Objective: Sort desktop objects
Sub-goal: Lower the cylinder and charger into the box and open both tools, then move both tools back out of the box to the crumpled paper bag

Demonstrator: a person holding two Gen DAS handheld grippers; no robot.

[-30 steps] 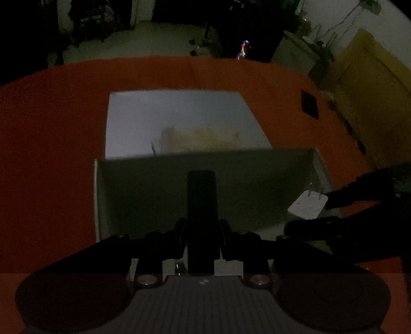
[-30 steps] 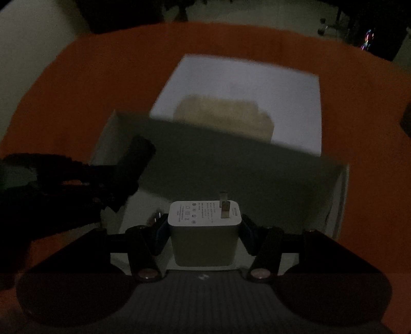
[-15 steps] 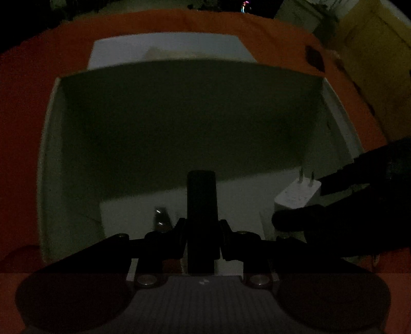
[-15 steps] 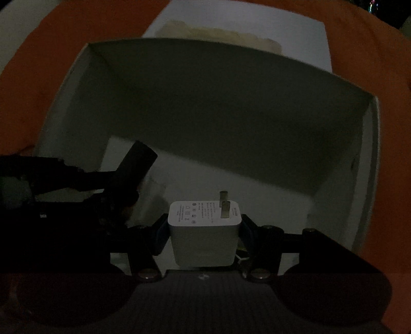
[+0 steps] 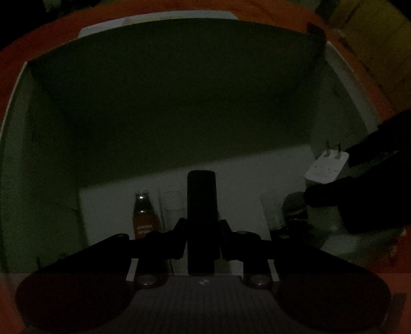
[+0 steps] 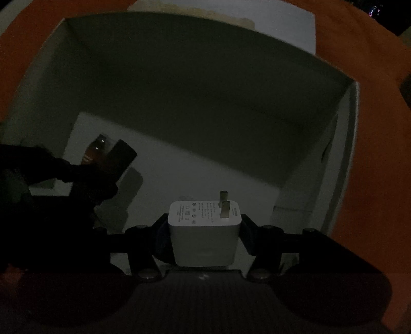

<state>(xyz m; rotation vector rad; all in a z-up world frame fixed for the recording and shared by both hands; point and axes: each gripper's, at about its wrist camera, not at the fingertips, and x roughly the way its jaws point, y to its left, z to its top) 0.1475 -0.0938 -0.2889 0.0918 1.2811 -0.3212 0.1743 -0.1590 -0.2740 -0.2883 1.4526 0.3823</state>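
My left gripper (image 5: 201, 223) is shut on a slim black bar (image 5: 201, 195) that sticks out forward between its fingers. It hangs inside a white box (image 5: 179, 90), just above the floor. A small brown bottle (image 5: 142, 215) lies on the box floor just left of the bar. My right gripper (image 6: 204, 223) is shut on a white charger plug (image 6: 204, 231), prongs pointing forward, also low inside the box (image 6: 205, 90). In the right wrist view the left gripper (image 6: 102, 174), bar (image 6: 120, 156) and bottle (image 6: 93, 151) show at the left. In the left wrist view the charger (image 5: 326, 169) shows at the right.
The box stands on an orange cloth (image 6: 380, 128). A white sheet or lid (image 6: 282, 20) lies behind its far wall. A dim round thing (image 5: 294, 205) and a pale flat item (image 5: 172, 203) lie on the box floor. Yellow cardboard (image 5: 372, 30) is at the far right. The light is very low.
Both grippers have sunk from above the box rim down into the box, each keeping its object. The box walls now fill both views and the brown bottle has come into sight.
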